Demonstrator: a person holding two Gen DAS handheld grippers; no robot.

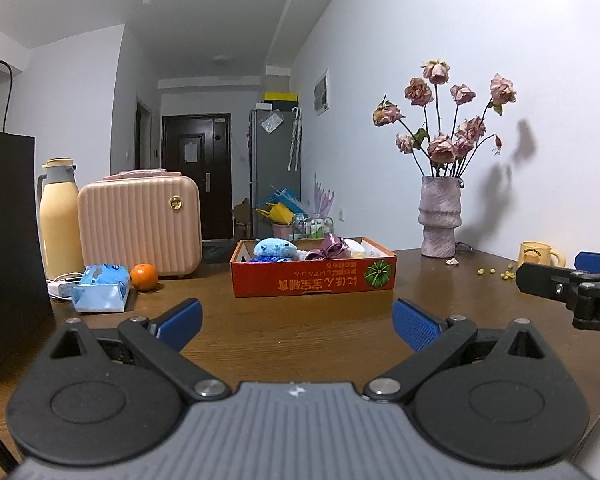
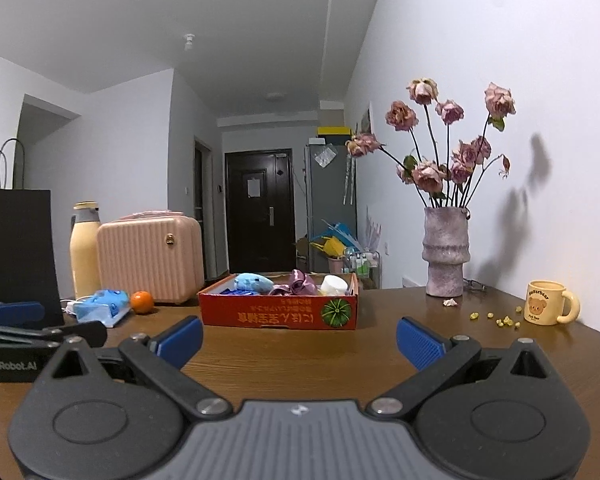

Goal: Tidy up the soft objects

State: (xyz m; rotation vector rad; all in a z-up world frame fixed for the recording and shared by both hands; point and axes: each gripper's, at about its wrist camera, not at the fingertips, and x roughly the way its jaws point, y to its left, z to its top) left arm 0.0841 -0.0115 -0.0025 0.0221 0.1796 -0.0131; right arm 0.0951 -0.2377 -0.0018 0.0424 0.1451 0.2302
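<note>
A shallow red cardboard box (image 1: 314, 278) (image 2: 278, 313) sits on the wooden table ahead of both grippers. Inside lie a blue plush toy (image 1: 275, 249) (image 2: 253, 282), a purple satin bow (image 1: 327, 249) (image 2: 296, 283) and a white soft item (image 2: 334, 285) (image 1: 356, 247). My left gripper (image 1: 297, 322) is open and holds nothing, a short way before the box. My right gripper (image 2: 299, 340) is also open, with bare table between its blue pads. In each view the other gripper pokes in at the side.
At the left stand a black paper bag (image 1: 8, 248), a cream thermos (image 1: 60, 224), a pink ribbed case (image 1: 140, 226), a blue tissue pack (image 1: 100, 288) and an orange (image 1: 144, 277). A vase of dried roses (image 2: 446, 254) and a bear mug (image 2: 548, 302) stand at the right by the wall.
</note>
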